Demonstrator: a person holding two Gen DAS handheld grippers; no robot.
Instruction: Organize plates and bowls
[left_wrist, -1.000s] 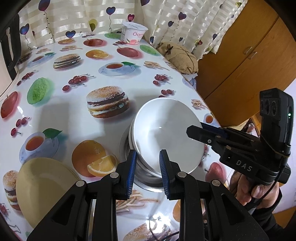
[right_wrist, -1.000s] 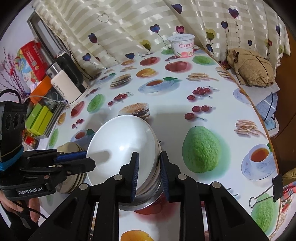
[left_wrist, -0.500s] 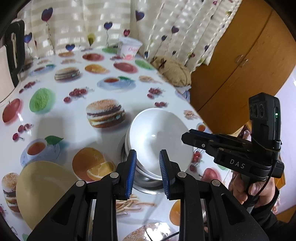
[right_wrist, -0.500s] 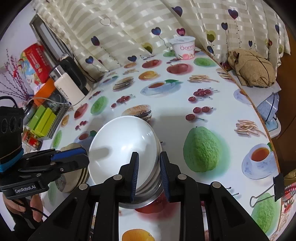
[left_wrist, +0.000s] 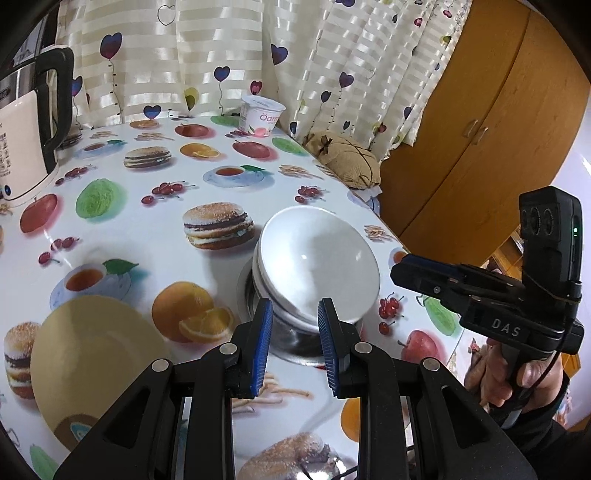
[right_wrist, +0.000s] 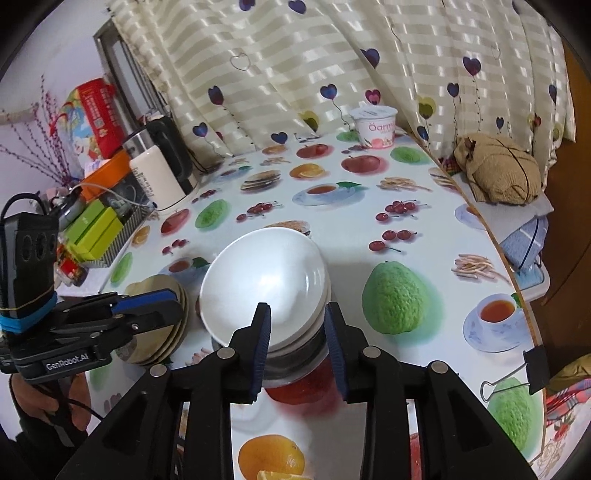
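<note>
Food-print desk (left_wrist: 122, 236), curtain behind: white bowls (left_wrist: 317, 269) stacked tilted on steel bowl (left_wrist: 295, 339).
Yellow plates (left_wrist: 92, 354) left; kettle (right_wrist: 159, 177), yogurt tub (right_wrist: 375, 125) beyond. Left tool (left_wrist: 293, 332) slightly spread, empty; right tool (right_wrist: 297, 332) opening, pads clear of bowl rims.

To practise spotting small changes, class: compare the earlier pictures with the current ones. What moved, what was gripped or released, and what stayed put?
The right gripper is opening its fingers and has let go of the top white bowl, whose rim it pinched before, backing slightly off it. The left gripper also drew back a little, empty. The bowl stack and the yellow plates stayed where they were.
</note>
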